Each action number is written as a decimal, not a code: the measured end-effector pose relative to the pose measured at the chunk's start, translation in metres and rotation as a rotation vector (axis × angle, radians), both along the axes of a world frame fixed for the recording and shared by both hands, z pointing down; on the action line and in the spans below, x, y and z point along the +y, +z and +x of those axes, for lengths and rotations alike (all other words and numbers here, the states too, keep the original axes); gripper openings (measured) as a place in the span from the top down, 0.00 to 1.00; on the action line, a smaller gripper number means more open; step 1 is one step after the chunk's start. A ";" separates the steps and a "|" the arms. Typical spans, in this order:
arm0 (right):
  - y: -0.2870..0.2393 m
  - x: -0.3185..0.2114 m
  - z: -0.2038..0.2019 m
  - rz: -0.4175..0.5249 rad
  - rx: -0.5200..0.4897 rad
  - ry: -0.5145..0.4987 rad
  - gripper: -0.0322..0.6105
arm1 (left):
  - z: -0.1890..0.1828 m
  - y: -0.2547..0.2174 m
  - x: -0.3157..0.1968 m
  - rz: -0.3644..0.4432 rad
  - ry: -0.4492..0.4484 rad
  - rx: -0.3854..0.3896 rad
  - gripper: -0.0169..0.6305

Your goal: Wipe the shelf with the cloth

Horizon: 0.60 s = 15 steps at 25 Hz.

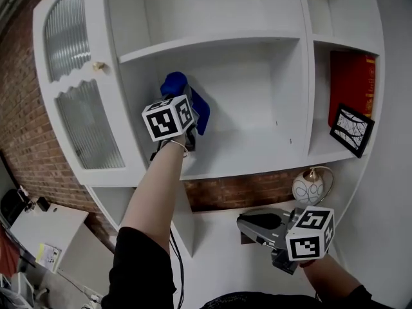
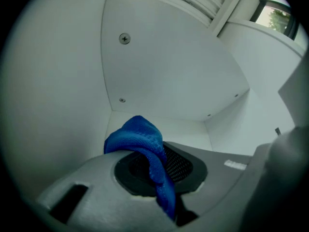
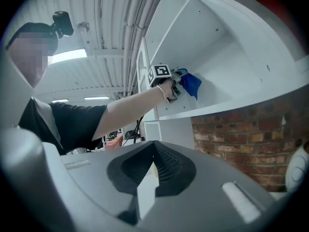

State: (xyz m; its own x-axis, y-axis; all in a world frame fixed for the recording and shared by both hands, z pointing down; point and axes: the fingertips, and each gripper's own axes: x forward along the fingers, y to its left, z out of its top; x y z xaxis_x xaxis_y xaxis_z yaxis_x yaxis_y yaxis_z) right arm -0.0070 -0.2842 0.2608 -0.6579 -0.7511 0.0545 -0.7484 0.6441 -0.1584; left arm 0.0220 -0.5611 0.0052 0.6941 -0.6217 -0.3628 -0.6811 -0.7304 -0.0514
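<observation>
The deep blue knitted fabric cloth (image 2: 143, 138) is showing a fine ribbed weave against the plain white wooden shelf (image 1: 244, 154). The grey plastic left gripper (image 2: 160, 169) and grey right gripper (image 3: 153, 153) are wearing black-and-white square-patterned marker cubes (image 1: 168, 117). The red-brown brick wall (image 1: 244, 192) is showing pale mortar lines. The black-framed picture (image 1: 352, 131) is showing black lines on white.

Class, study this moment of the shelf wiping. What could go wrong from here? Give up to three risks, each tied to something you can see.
1. The left gripper pinches just a narrow fold of the blue cloth, so rubbing might tug it loose.
2. Its hard jaws sit close to the compartment's side wall and might scrape it.
3. The right gripper hangs near the round white ornament and could knock it.
</observation>
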 end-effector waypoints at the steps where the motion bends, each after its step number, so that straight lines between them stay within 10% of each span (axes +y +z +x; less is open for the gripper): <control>1: 0.002 0.001 0.002 -0.002 0.018 0.009 0.94 | -0.002 0.000 -0.007 -0.022 -0.017 0.016 0.94; 15: 0.020 -0.008 0.008 -0.044 0.054 0.015 0.94 | 0.025 0.029 -0.052 -0.129 -0.021 0.001 0.94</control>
